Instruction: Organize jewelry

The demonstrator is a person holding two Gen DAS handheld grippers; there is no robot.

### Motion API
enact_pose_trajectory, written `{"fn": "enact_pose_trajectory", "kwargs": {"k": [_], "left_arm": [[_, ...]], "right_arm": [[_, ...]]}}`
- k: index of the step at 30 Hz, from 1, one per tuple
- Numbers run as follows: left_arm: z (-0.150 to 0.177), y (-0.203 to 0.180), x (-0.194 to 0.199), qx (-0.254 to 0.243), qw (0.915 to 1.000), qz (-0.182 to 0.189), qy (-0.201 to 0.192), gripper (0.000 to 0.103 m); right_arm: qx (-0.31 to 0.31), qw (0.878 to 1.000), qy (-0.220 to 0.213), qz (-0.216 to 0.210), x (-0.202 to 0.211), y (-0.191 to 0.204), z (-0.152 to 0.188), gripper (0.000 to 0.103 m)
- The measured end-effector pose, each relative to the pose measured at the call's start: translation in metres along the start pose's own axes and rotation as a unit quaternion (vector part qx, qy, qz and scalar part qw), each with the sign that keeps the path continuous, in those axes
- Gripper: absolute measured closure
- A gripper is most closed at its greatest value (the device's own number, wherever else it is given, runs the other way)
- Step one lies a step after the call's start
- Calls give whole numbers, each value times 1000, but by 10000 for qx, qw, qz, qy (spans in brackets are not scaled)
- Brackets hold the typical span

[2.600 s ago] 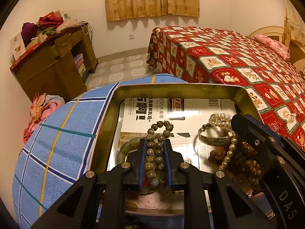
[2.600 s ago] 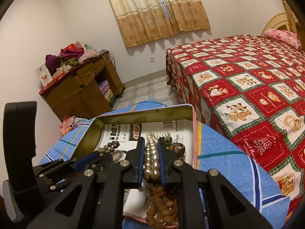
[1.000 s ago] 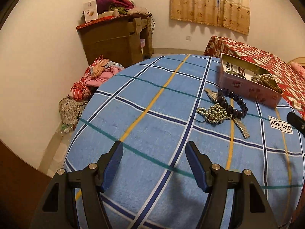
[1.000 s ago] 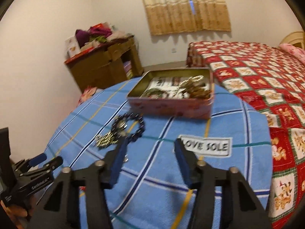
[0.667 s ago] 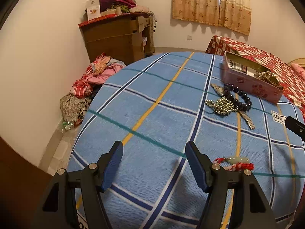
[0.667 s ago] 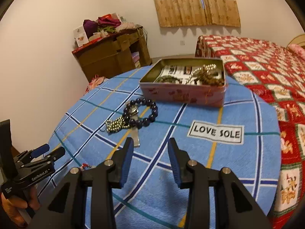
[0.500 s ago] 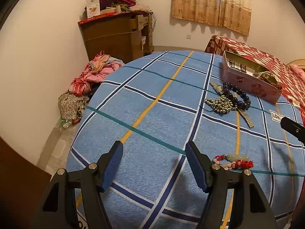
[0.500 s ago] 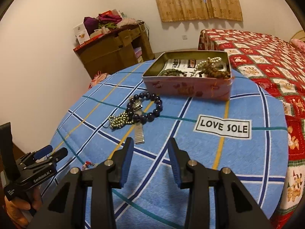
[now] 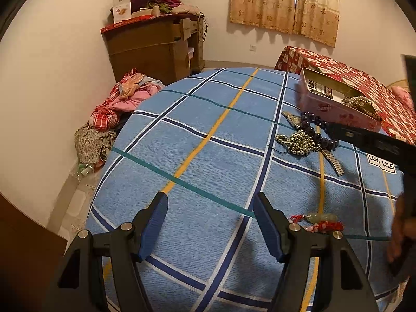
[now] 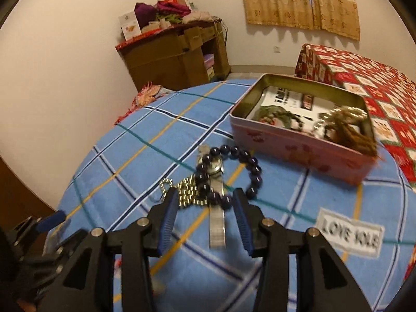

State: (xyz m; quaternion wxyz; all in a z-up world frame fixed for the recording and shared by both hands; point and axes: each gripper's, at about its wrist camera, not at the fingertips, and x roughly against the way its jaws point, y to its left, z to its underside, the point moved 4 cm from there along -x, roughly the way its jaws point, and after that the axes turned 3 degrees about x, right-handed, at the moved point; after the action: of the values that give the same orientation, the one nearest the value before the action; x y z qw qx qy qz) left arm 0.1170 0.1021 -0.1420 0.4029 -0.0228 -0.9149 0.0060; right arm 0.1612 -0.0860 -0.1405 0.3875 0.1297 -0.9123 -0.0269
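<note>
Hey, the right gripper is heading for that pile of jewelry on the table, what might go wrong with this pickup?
The dark bead bracelet, gold bead chain and watch overlap, so the right gripper, its fingers opening, may lift several pieces or drag them. Any piece that comes up tangled could drop before reaching the pink tin.

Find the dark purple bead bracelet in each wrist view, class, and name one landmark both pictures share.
Left wrist view: the dark purple bead bracelet lies right of centre, draped over a watch, in front of the pink tin.
Right wrist view: the bracelet sits at centre, just beyond the right tool.
Shared landmark: the LOVE SOLE label on the cloth.
</note>
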Motion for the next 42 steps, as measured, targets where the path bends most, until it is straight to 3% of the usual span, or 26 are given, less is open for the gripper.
{"fn": "enact_pose_trajectory", "kwargs": {"k": [9,12,15,23,29,33,36,40,41,42], "left_arm": [[-4,6,-7,129,9999,66,62,35],[-7,3,-9,87,9999,95,65,35],[-9,-1,-8,14,9999,141,39,35],[-16,-16,-13,-179,9991,374,54,35],[-30,-49,-22,-610,9943,860,157,35],[-42,-74,-38,-819,9909,1022,313,35],[-50,-90,-51,-767,9880,1255,473,35],[-55,-107,-70,-900,9884,1095,550,35],[-55,-109,-74,-932,9890,994,568,35],[-56,-110,-78,-943,9898,906,558,35]], "right_arm": [[147,9990,419,110,-39,0,-3,62],[268,9984,473,156,-38,-2,-2,76],[-65,9990,426,-105,-23,-14,-4,87],[-838,9942,-61,-666,47,-43,4,87],[-1540,9816,-364,-1071,88,-67,19,86],[-1481,9857,-342,-728,93,-74,27,86],[-1677,9824,-310,-761,91,-89,36,86],[-1877,9783,-364,-801,93,-102,41,79],[-1941,9766,-440,-816,97,-106,41,74],[-1966,9761,-513,-775,101,-110,43,60]]}}
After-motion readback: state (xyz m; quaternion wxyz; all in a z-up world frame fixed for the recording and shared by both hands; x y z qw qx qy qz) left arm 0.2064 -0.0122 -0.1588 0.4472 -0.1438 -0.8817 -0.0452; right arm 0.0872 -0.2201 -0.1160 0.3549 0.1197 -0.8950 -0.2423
